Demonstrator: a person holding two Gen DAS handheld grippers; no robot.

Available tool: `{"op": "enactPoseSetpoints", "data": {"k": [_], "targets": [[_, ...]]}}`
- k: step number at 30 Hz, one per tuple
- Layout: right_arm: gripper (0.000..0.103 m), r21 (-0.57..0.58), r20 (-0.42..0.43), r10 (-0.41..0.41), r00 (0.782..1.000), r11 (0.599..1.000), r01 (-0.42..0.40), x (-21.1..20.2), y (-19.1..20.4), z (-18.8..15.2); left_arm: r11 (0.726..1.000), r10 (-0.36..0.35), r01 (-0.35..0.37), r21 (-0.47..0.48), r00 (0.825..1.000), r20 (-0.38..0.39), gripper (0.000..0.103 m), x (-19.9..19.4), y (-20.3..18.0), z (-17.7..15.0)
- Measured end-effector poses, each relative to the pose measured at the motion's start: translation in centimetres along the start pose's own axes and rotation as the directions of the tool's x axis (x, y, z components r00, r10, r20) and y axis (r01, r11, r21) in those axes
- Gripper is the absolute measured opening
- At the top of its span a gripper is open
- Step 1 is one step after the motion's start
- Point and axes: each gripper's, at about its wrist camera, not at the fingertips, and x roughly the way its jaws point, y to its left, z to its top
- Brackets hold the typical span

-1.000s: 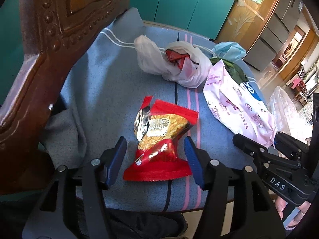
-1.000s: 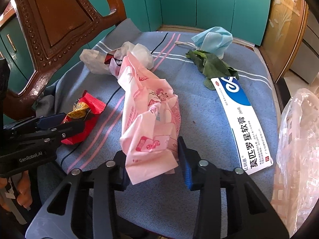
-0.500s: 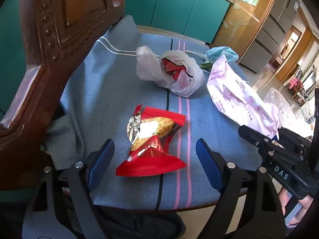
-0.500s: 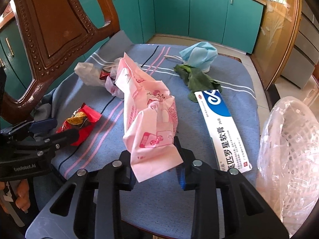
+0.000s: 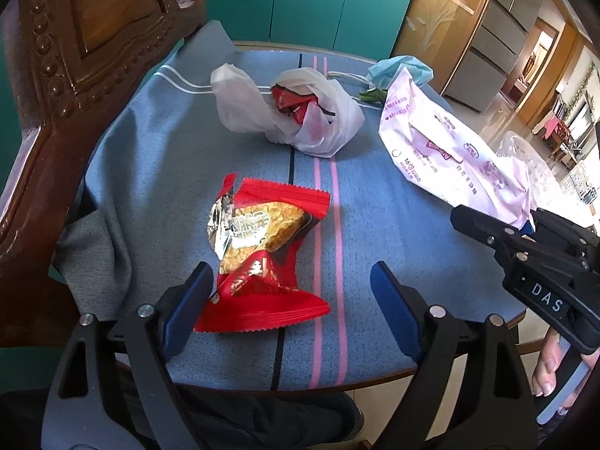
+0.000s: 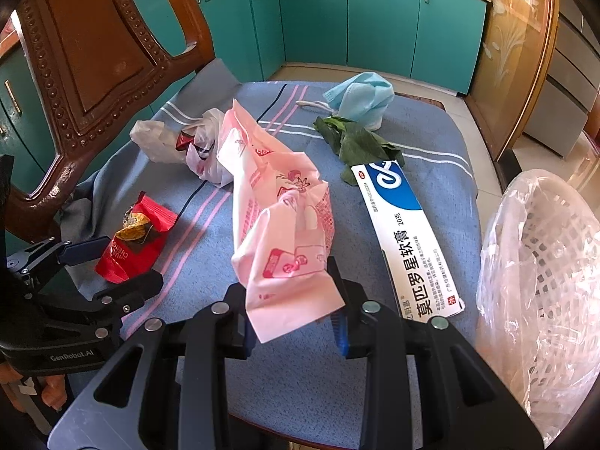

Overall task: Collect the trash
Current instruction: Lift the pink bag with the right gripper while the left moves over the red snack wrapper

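While right claw [image 6: 296, 311] clamps crumpled pink bag [image 6: 279, 217] | left claw [image 5: 288, 302] apart, straddling red wrapper [image 5: 262, 258]

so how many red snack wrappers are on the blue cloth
2. One red wrapper lies between the open left gripper fingers; a second red wrapper sits inside the white plastic bag. Others may be hidden.

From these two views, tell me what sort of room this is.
Probably a home kitchen or dining area: teal cabinets under a counter, a carved wooden chair, and a cloth-covered table with litter on it.
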Motion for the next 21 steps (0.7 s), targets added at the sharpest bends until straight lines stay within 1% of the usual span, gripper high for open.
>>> {"op": "enactPoseSetpoints", "data": {"k": [7, 9, 11, 21], "targets": [[0.032, 0.001, -0.009, 0.007, 1.000, 1.000, -0.007, 0.2, 0.0, 0.0, 1.000, 0.015, -0.015, 0.014, 1.000, -0.013, 0.085, 0.7, -0.4, 0.1], [0.032, -0.002, -0.013, 0.008, 1.000, 1.000, -0.008, 0.3, 0.0, 0.0, 1.000, 0.019, -0.019, 0.018, 1.000, -0.014, 0.082, 0.8, -0.5, 0.1], [0.032, -0.004, -0.016, 0.008, 1.000, 1.000, -0.008, 0.3, 0.1, -0.1, 1.000, 0.020, -0.020, 0.020, 1.000, -0.018, 0.078, 1.0, -0.5, 0.1], [0.032, 0.000, -0.020, 0.011, 1.000, 1.000, -0.011, 0.4, 0.1, -0.1, 1.000, 0.029, -0.029, 0.010, 0.999, -0.024, 0.068, 1.2, 0.0, 0.2]]}}
